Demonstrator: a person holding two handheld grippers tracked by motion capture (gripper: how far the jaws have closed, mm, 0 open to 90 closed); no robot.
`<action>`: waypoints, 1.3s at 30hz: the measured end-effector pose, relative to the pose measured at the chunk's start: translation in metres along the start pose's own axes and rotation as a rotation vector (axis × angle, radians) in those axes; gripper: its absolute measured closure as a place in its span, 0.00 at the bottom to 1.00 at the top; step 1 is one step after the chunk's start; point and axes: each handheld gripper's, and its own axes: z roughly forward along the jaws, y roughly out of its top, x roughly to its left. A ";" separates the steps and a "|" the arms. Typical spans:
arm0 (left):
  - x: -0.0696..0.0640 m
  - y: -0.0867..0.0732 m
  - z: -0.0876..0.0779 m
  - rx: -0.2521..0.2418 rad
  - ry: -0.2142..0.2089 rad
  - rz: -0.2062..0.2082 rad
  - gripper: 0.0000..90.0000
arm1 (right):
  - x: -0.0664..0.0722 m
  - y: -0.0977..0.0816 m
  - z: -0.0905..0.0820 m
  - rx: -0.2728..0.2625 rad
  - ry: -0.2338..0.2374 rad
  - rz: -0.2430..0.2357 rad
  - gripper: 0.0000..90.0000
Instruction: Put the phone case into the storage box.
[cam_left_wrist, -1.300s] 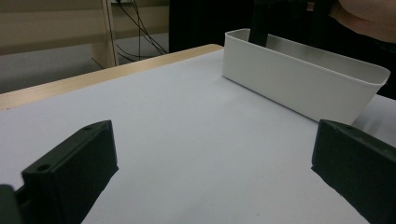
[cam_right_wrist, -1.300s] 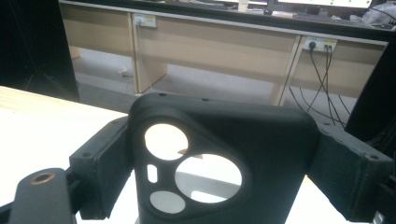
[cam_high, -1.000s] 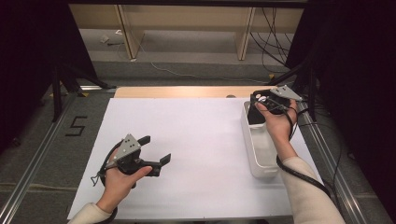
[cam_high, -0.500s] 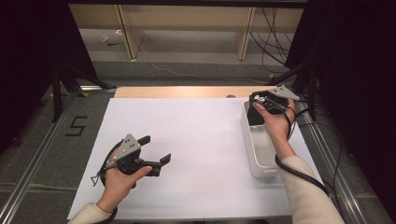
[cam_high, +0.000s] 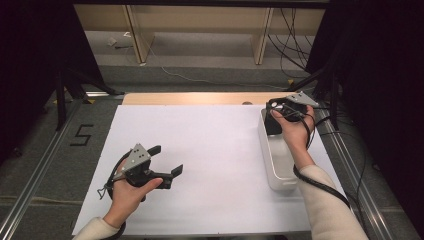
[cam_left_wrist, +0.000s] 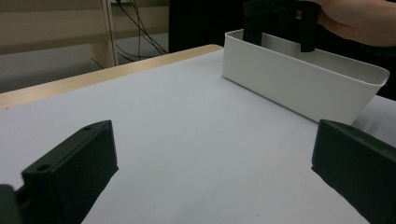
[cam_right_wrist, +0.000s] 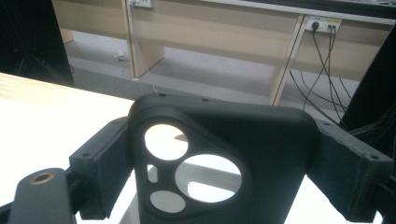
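My right gripper (cam_high: 278, 115) hangs over the far end of a white bin (cam_high: 266, 150) at the table's right side. It is shut on a black phone case (cam_right_wrist: 275, 149) with round camera holes, and the jaws press on the case's two sides. In the high view the case (cam_high: 272, 126) hangs down into the bin's far end. My left gripper (cam_high: 167, 160) rests low over the white table sheet (cam_high: 215, 150) at the front left, open and empty. In the left gripper view the left gripper (cam_left_wrist: 212, 186) looks across the sheet at the bin (cam_left_wrist: 299, 84).
Bare wood of the table (cam_high: 200, 98) shows beyond the sheet's far edge. Metal rails (cam_high: 350, 160) run along both sides of the table. Cables (cam_high: 295, 30) hang behind it on the floor.
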 end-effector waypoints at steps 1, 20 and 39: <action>0.000 0.000 0.000 0.000 0.001 -0.002 0.00 | 0.000 0.000 0.000 0.003 0.000 0.001 0.17; 0.001 0.000 0.000 0.000 -0.001 -0.003 0.00 | -0.001 -0.001 0.010 0.020 -0.002 0.007 0.16; 0.001 0.000 0.000 0.000 -0.001 -0.006 0.00 | -0.003 0.002 0.022 0.035 -0.007 0.015 0.16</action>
